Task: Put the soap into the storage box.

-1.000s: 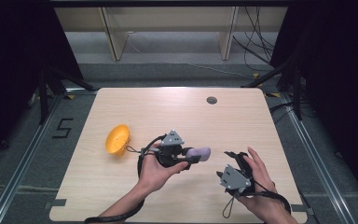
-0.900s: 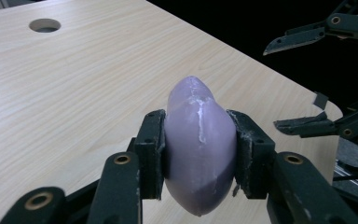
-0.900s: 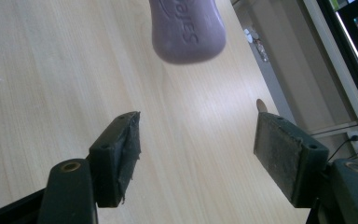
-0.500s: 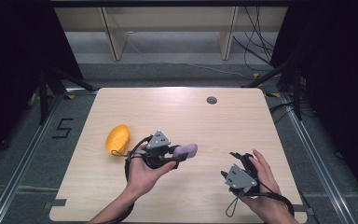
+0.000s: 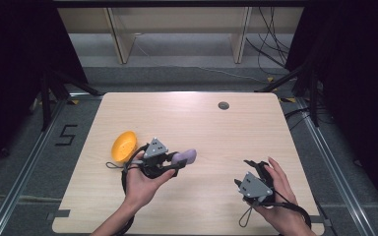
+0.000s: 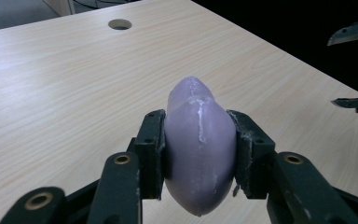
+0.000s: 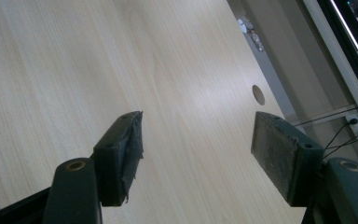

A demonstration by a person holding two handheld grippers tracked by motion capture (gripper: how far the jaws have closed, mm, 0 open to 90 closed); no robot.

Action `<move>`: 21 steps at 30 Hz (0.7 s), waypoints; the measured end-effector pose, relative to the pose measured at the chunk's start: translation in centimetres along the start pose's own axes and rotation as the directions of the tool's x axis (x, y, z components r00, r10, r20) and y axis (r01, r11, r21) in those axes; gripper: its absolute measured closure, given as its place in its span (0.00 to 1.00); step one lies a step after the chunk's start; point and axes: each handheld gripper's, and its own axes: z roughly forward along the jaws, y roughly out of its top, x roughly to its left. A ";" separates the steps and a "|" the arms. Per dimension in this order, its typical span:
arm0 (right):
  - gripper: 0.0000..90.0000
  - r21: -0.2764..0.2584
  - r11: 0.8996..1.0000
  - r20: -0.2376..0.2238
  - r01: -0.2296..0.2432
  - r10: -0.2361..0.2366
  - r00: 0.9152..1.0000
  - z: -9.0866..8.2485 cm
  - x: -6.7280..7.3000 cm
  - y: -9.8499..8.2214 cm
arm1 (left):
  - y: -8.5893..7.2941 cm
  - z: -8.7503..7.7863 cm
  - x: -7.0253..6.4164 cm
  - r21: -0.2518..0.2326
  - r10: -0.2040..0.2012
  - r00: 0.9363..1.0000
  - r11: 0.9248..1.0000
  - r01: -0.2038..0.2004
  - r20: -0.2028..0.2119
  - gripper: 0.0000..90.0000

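Clamping purple eggplant (image 6: pixel 199 144), left gripper (image 6: pixel 198 154), right gripper (image 7: pixel 196 154) jaws narrowing, empty

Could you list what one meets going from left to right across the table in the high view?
Orange bowl → left hand-held gripper → purple object clamped in it → right hand-held gripper, open over bare table.

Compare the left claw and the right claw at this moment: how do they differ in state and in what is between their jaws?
The left claw is shut on the purple egg-shaped object, pads pressing both its sides; the right claw stands open with nothing between its jaws, though they have just been closing a little. The left claw is near the orange bowl; the right claw is nearer the table's right edge. Both have black jaws.
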 end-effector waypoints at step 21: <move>0.39 -0.005 1.000 -0.002 0.004 -0.004 1.000 0.1 -0.1 0.0 | -0.1 -2.1 2.7 -0.040 -0.031 0.994 0.999 0.027 -0.103 0.65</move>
